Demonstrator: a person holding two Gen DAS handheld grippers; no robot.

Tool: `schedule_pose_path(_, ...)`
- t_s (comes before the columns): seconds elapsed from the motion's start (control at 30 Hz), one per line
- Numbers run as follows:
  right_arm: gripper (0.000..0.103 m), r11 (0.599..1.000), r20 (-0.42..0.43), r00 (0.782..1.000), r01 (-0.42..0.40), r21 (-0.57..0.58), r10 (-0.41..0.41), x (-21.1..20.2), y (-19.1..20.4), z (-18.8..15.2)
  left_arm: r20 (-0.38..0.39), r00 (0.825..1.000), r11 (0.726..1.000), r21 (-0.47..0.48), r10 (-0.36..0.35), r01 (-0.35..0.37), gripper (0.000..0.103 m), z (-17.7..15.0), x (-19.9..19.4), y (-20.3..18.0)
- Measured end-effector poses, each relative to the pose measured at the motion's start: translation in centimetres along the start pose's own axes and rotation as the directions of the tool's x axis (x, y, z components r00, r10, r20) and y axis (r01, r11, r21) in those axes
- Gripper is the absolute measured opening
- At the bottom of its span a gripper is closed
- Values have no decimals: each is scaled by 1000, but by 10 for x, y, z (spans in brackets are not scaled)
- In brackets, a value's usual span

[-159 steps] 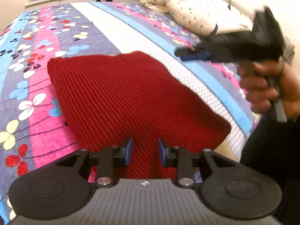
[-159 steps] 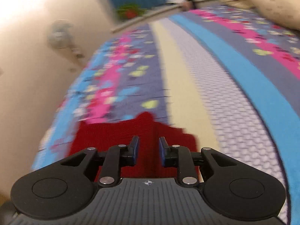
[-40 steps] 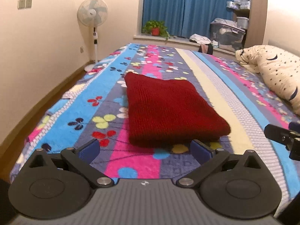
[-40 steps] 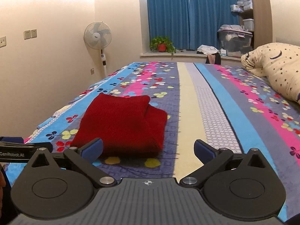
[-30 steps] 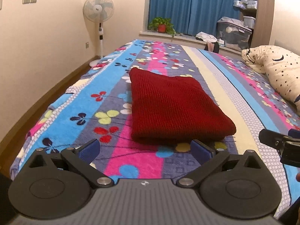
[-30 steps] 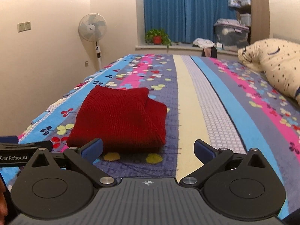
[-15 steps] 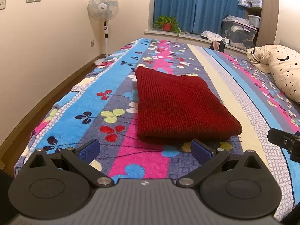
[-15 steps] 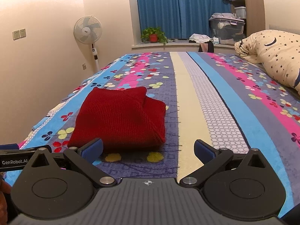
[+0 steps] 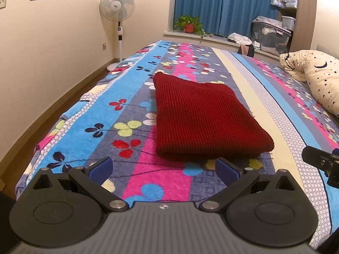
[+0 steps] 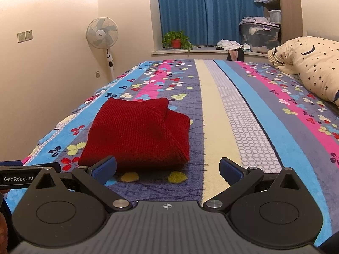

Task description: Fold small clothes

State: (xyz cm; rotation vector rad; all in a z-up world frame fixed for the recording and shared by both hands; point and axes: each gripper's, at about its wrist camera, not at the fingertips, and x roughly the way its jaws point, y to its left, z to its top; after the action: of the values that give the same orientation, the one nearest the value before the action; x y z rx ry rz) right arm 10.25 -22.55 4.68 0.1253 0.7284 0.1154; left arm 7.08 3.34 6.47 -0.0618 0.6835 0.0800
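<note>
A dark red knitted garment (image 9: 203,116) lies folded into a compact rectangle on the flowered bedspread (image 9: 131,97); it also shows in the right wrist view (image 10: 137,135). My left gripper (image 9: 164,169) is open and empty, held back from the garment's near edge, above the bed. My right gripper (image 10: 167,169) is open and empty, to the right of the garment's near edge and apart from it. The right gripper's body (image 9: 322,163) shows at the right edge of the left wrist view. The left gripper's body (image 10: 27,176) shows at the left edge of the right wrist view.
A star-patterned pillow (image 9: 317,80) lies at the bed's right side. A standing fan (image 9: 117,10) is by the left wall. A windowsill at the far end holds a potted plant (image 9: 188,24) and a storage box (image 9: 271,36). The bed's left edge drops to the floor.
Both grippers went from shut over the garment to open and pulled back from it. In the last second the views shifted only slightly; the garment stayed still.
</note>
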Motion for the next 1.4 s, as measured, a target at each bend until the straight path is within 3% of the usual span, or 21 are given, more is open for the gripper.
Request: schedule_pose_path(1.4,102,999,6,1000,-28,-24,28,-1,3,1,18,1000,1000,20,-5,4,103,1,-1,-2)
